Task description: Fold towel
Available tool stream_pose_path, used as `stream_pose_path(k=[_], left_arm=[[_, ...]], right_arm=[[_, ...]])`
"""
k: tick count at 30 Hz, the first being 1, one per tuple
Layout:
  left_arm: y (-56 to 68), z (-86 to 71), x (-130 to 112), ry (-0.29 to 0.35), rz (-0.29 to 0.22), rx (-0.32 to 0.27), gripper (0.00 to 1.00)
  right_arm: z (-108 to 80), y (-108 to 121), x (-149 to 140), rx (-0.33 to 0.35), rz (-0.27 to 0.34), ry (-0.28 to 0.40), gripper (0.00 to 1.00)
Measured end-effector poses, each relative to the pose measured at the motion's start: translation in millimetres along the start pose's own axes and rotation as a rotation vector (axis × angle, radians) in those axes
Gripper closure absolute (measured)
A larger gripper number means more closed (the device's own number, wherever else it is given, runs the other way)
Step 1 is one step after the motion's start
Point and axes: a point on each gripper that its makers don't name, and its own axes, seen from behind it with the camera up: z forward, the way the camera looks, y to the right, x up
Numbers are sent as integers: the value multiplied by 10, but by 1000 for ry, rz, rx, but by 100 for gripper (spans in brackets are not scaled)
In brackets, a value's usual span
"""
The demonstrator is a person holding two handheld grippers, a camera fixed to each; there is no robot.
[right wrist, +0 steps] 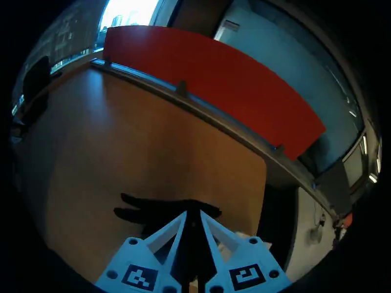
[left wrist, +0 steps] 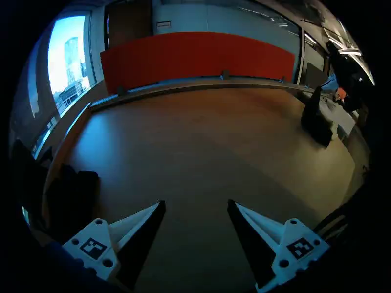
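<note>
In the right gripper view, my right gripper (right wrist: pixel 193 213) has its fingers drawn together on a dark cloth, the towel (right wrist: pixel 146 211). The towel spreads in a ragged dark band to both sides of the tips, over the wooden table (right wrist: pixel 122 146). How much of the towel hangs below the fingers is hidden. In the left gripper view, my left gripper (left wrist: pixel 195 202) stands open above the bare wooden table (left wrist: pixel 195 141), nothing between its fingers.
A red partition (left wrist: pixel 195 58) (right wrist: pixel 220 78) runs along the table's far edge. A dark object (left wrist: pixel 316 122) sits at the table's right end, and dark chair-like shapes (left wrist: pixel 73 195) stand at the left. A bright window (left wrist: pixel 68 63) is at the far left.
</note>
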Motion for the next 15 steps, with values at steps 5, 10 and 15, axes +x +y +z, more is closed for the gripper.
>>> stream_pose_path(k=[5, 10, 15], left_arm=[[11, -14, 8, 0, 3, -1, 6], [11, -24, 0, -4, 13, -2, 6], [-1, -40, -7, -6, 20, 0, 6]], right_arm=[[-64, 59, -317, -17, 16, -33, 96], [-109, 96, -653, -37, 35, -70, 96], [-142, 100, -954, -49, 63, -102, 96]])
